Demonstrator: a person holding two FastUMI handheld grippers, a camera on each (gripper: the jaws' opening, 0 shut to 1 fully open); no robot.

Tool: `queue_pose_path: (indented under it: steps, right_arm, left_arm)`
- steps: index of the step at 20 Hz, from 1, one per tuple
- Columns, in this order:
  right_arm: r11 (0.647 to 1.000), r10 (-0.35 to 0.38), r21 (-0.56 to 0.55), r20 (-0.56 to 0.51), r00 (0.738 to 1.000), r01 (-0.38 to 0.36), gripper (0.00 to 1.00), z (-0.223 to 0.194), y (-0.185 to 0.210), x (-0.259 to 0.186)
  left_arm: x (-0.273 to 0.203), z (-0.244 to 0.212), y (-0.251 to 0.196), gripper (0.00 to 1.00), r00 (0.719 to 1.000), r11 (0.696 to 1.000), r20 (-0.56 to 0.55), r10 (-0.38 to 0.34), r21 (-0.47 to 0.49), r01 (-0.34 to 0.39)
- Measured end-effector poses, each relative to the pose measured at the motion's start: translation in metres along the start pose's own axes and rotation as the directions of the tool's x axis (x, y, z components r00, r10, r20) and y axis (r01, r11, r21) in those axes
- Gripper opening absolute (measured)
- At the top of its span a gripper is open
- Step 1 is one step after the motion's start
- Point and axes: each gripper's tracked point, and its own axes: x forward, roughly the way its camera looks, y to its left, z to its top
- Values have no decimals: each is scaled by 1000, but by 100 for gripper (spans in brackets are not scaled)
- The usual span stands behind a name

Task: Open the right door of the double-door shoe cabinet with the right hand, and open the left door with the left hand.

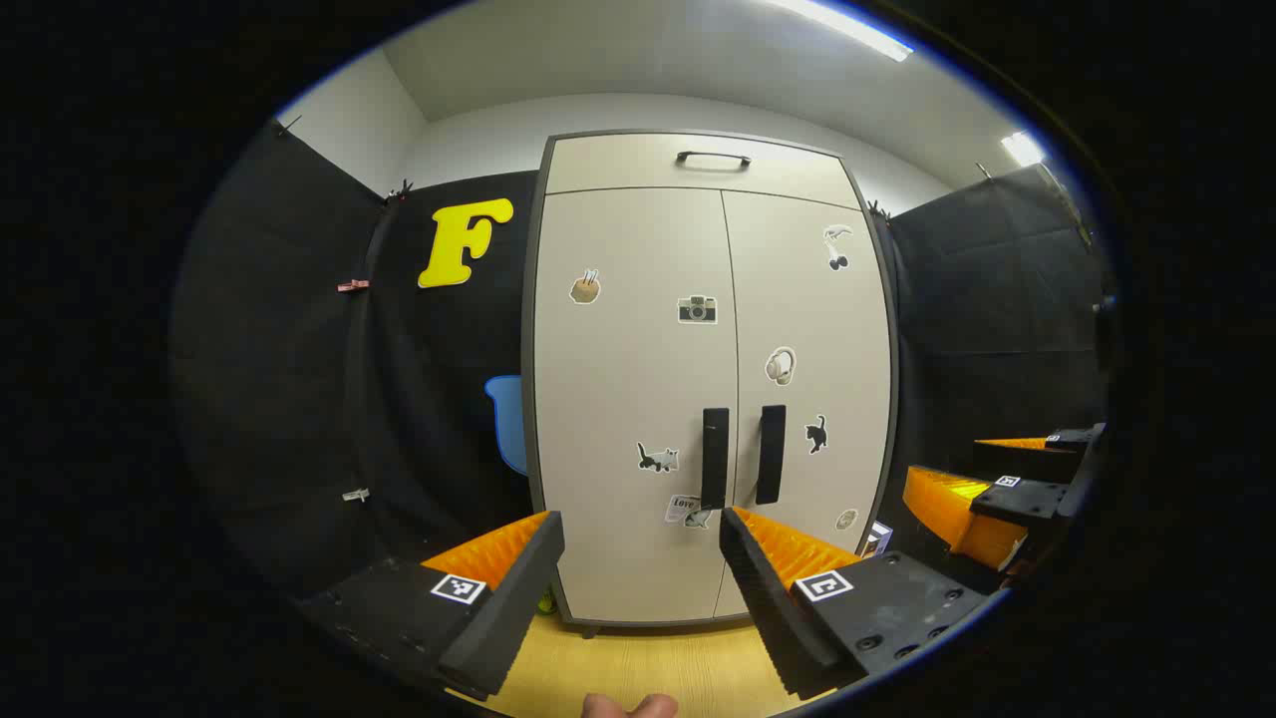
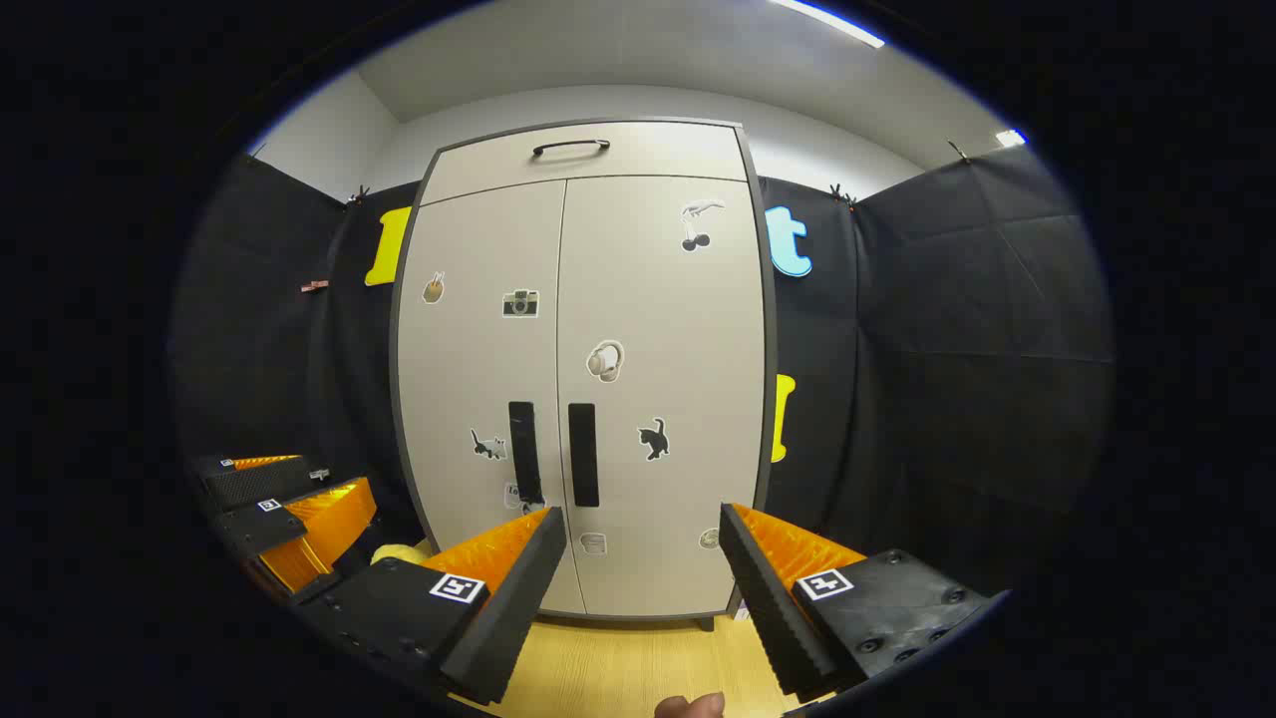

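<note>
A beige double-door shoe cabinet (image 1: pixel 698 299) (image 2: pixel 588 299) stands ahead with both doors closed and stickers on them. Two black vertical handles sit by the centre seam: the left door's handle (image 1: pixel 715 457) (image 2: pixel 524 451) and the right door's handle (image 1: pixel 770 454) (image 2: pixel 583 454). My left gripper (image 1: pixel 641 529) is open, well short of the doors, roughly in line with the left handle. My right gripper (image 2: pixel 641 524) is open too, away from the cabinet and a little right of the right handle. Each gripper appears at the edge of the other's view: right gripper (image 1: pixel 1007 494), left gripper (image 2: pixel 284 509).
A drawer front with a black bar handle (image 1: pixel 713 158) (image 2: pixel 570 147) tops the cabinet. Black cloth walls close in on both sides. The wooden floor (image 1: pixel 648 668) (image 2: pixel 618 668) runs up to the cabinet's base. A fingertip (image 1: pixel 628 706) peeks in at the bottom edge.
</note>
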Motion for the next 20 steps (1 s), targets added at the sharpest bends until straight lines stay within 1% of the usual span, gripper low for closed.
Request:
queue_pose_path:
  steps: [7,12,20]
  right_arm:
    - [1000,3,5,-4,1000,-3,98,0,1,2]
    - [1000,-13,-5,-3,1000,13,98,0,-2,2]
    - [1000,-1,4,-8,1000,1,98,-1,6,4]
  left_arm:
    - [3,-1,0,96,1000,1000,-3,3,0,-3]
    - [3,-1,-1,97,1000,1000,0,-5,-11,5]
    - [4,0,4,96,1000,1000,5,1,-16,-1]
